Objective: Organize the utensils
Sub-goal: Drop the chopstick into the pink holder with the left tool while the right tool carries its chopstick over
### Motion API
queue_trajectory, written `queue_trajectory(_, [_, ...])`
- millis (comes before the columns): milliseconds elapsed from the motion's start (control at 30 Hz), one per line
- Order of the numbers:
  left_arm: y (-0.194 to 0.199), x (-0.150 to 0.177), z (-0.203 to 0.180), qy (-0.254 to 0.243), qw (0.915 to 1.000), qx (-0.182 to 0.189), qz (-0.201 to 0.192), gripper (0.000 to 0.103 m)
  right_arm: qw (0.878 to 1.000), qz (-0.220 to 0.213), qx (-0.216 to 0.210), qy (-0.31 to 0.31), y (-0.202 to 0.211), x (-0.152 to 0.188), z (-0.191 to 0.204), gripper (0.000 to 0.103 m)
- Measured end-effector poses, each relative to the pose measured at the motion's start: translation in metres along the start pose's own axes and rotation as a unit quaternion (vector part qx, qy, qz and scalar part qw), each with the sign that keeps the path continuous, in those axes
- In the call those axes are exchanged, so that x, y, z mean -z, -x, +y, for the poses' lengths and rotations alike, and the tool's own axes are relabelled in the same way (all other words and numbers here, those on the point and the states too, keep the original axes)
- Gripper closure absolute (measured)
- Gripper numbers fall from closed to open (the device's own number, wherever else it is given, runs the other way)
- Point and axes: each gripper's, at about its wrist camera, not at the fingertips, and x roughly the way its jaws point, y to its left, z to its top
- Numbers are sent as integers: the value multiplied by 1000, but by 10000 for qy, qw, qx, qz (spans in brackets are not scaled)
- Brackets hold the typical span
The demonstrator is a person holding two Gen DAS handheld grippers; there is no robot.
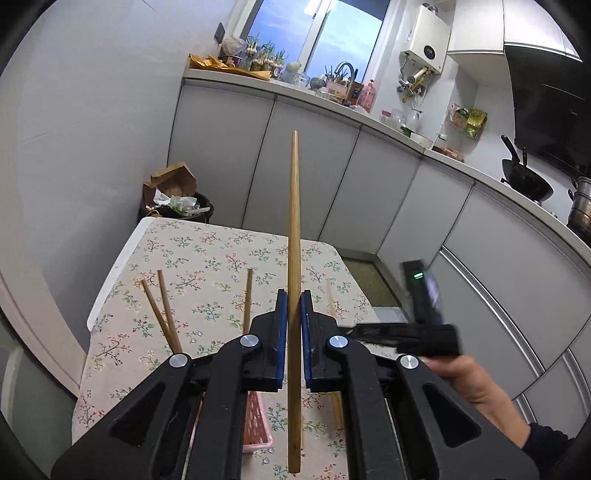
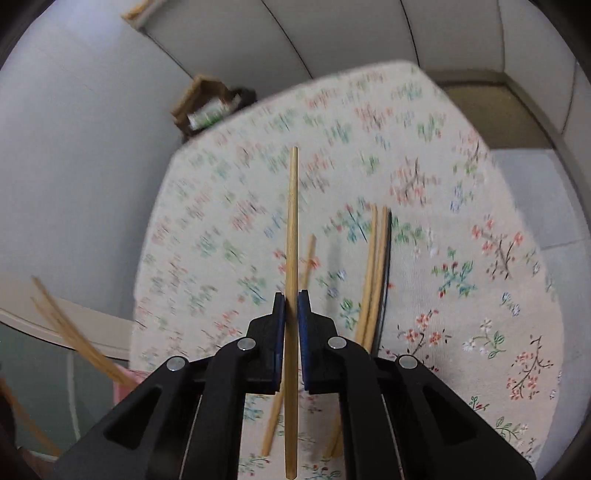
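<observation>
- Left gripper point(image 1: 291, 306): blue pads clamped on one chopstick point(image 1: 294, 258), which runs lengthwise through the jaws, one end low near the camera, the other rising far past the fingertips.
- Pink basket point(image 1: 256, 424): seen below the left gripper, on the table; only part shows behind the black linkage.
- Table point(image 1: 207, 258): covered by a floral cloth. Loose sticks lie on it: a crossed pair point(image 1: 162, 310) left of the left gripper, a single stick point(image 1: 247, 299) just beside its left finger, and a short length point(image 1: 337, 410) under its right finger.
- Right gripper point(image 2: 291, 306): pads closed on a second chopstick point(image 2: 291, 295), held lengthwise in the same manner, above the table. The view is blurred.
- In the right wrist view, a bundle of sticks point(image 2: 373, 273) lies on the cloth just right of the right gripper; another stick point(image 2: 273, 417) lies slantwise beneath the jaws; more sticks point(image 2: 70, 332) show at the left edge, off the table.
- From the left wrist view, the right gripper's body point(image 1: 410, 334) and the person's hand point(image 1: 469, 380) appear right of the left gripper, blurred.
- Bin point(image 1: 177, 206): stands beyond the table's far end, holding cardboard and wrappers.
- Cabinets point(image 1: 314, 170): white doors run behind the table under a counter crowded with small plants, bottles and jars.
- Wok point(image 1: 524, 177): on the counter far right of the table.
- Window point(image 1: 317, 33): above the counter, with a white boiler point(image 1: 428, 40) beside it.
</observation>
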Motion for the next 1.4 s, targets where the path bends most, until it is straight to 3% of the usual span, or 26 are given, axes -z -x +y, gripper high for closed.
queue_trajectory(167, [-3, 8, 11, -12, 9996, -164, -234, 97, 9920, -1076, -507, 423, 55, 3, 40, 96])
queue_trajectory(300, [-17, 20, 21, 61, 9992, -309, -263, 97, 9813, -1554, -935, 651, 79, 16, 68, 96])
queue_trajectory(400, [-25, 26, 29, 146, 9985, -411, -339, 96, 9752, -1768, -1011, 861, 83, 25, 86, 96])
queue_trajectory(600, [-38, 42, 31, 8, 9962, -659, -568, 96, 9695, -1935, -1054, 1075, 86, 38, 99, 96])
queue_trajectory(867, [-51, 61, 27, -275, 9959, -807, -299, 96, 9692, -1938, -1034, 1112, 84, 43, 97, 96])
queue_trajectory(1033, [-35, 48, 34, 152, 9978, -649, -69, 95, 9680, -1984, -1129, 1039, 86, 45, 97, 96])
queue_trajectory(1133, [-13, 29, 35, 421, 9966, -691, 173, 77, 9675, -1979, -1109, 1113, 79, 49, 105, 96])
queue_trajectory(1200, [-3, 22, 36, 529, 9956, -724, 289, 75, 9673, -1975, -1077, 1172, 71, 53, 111, 96])
queue_trajectory(1333, [2, 14, 46, 593, 9872, -1270, 764, 70, 9635, -2110, -1186, 1145, 62, 58, 122, 96])
queue_trajectory(1400, [2, 13, 55, 785, 9856, -1239, 835, 66, 9602, -2254, -1166, 1164, 59, 61, 128, 95])
